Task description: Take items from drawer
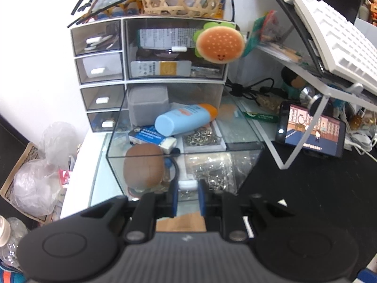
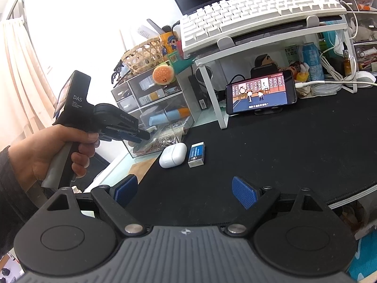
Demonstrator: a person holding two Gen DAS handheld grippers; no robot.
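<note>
Left gripper (image 1: 187,188) clamps the drawer (image 1: 132,127) handle (image 1: 187,185); right gripper (image 2: 185,192) gapes empty. 2 items, case (image 2: 172,155) and eraser (image 2: 196,157), lie out at frame centre; more remain.

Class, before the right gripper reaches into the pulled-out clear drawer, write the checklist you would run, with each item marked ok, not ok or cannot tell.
1. Clear drawer pulled out of the organiser: ok.
2. Left gripper shut on the white drawer handle, steadying it: ok.
3. Right gripper open and holding nothing: ok.
4. Items left to take, such as the blue tube and the boxed eraser: ok.
5. Free mat space beside the earbud case and eraser already set out: ok.
6. Whether the brown oval object lies loose or is wedged: cannot tell.
</note>
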